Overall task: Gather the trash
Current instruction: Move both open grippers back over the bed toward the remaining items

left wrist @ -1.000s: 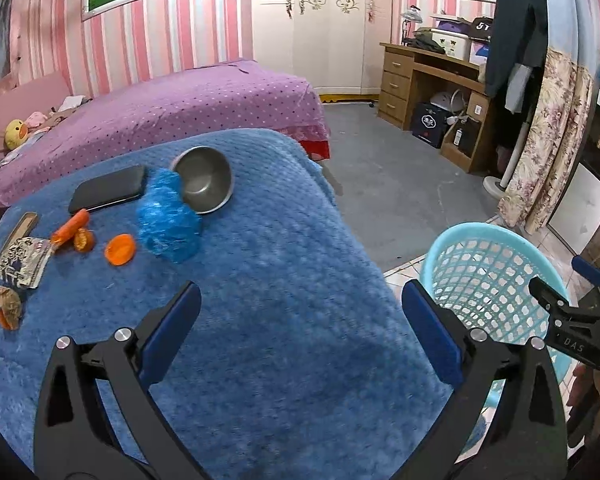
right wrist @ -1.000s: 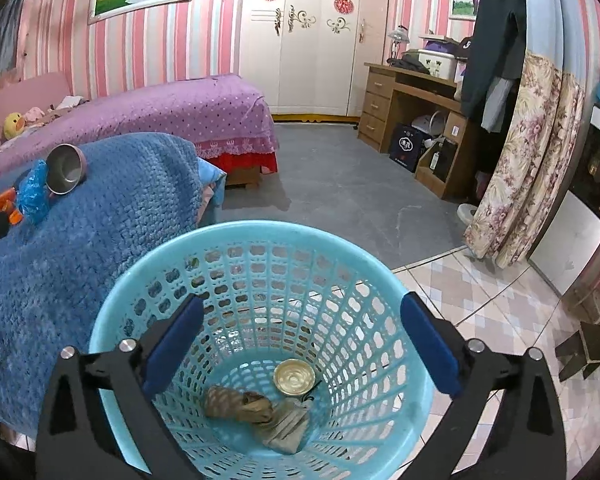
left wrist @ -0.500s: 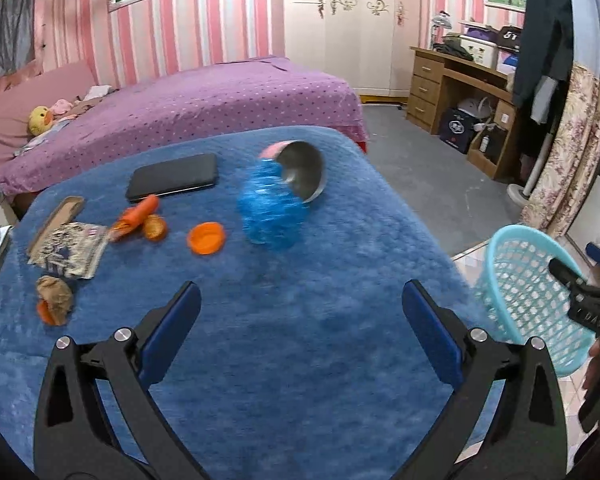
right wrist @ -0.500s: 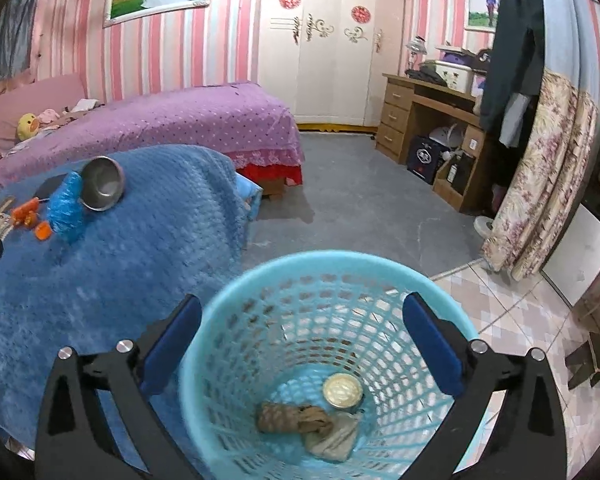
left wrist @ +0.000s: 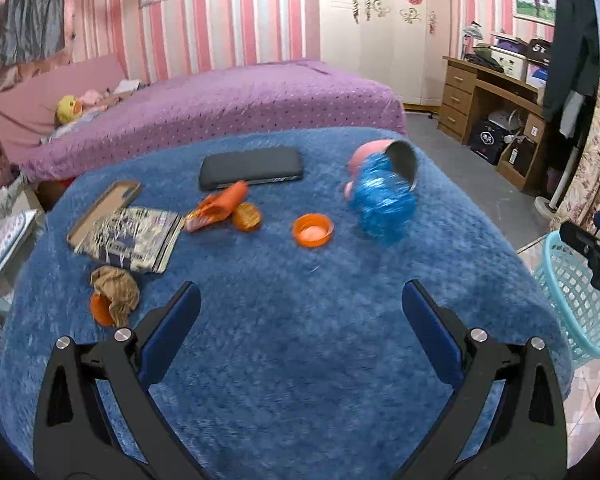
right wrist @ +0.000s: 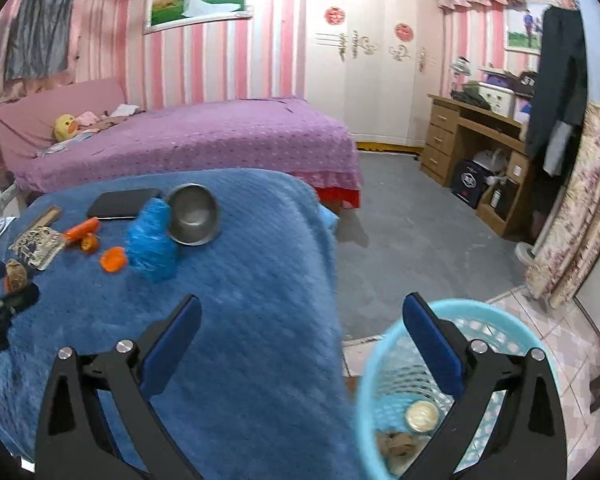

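Observation:
Trash lies on a blue blanket-covered table: a crumpled blue bag, an orange cap, an orange wrapper, a round orange piece, a crumpled brown paper and a printed packet. My left gripper hangs open above the table's near part, empty. My right gripper is open and empty over the table's right edge. The light blue basket stands on the floor at the lower right and holds a round lid and brown scraps.
A steel bowl lies tipped behind the blue bag, beside a black phone-like slab. Beyond the table stands a purple bed. A wooden desk and hanging clothes stand at the right. Grey floor lies between them.
Both grippers swung left, away from the basket toward the table. The basket slid to the right edge of both views; the trash items now sit centred in the left wrist view.

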`<state>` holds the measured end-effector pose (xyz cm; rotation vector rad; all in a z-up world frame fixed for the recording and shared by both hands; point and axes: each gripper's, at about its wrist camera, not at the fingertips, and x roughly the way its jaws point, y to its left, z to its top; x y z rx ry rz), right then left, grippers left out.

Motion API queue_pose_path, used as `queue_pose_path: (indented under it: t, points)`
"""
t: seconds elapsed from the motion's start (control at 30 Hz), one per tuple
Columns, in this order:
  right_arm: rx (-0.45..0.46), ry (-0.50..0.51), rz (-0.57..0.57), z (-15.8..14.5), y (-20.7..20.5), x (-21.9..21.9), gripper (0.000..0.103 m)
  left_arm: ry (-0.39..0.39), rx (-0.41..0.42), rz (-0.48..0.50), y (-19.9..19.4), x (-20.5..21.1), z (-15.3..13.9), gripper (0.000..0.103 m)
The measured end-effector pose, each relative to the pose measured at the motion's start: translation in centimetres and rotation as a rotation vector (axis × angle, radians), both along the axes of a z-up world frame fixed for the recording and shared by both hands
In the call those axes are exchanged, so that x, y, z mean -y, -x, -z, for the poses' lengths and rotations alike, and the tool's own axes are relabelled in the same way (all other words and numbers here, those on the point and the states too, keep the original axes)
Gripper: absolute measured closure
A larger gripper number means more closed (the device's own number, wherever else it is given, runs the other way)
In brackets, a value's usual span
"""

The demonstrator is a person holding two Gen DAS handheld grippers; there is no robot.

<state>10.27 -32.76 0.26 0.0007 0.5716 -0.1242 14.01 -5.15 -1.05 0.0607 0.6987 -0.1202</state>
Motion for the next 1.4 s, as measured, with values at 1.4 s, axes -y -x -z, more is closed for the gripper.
queue_pose_path:
  t: [1.4]
  points:
    - [-0.114,0.086,-0.138,6.5,-7.4,-11.6,0.005,0.053,-0.13,-0.204,-4.5,-18.0,6.1,0.039]
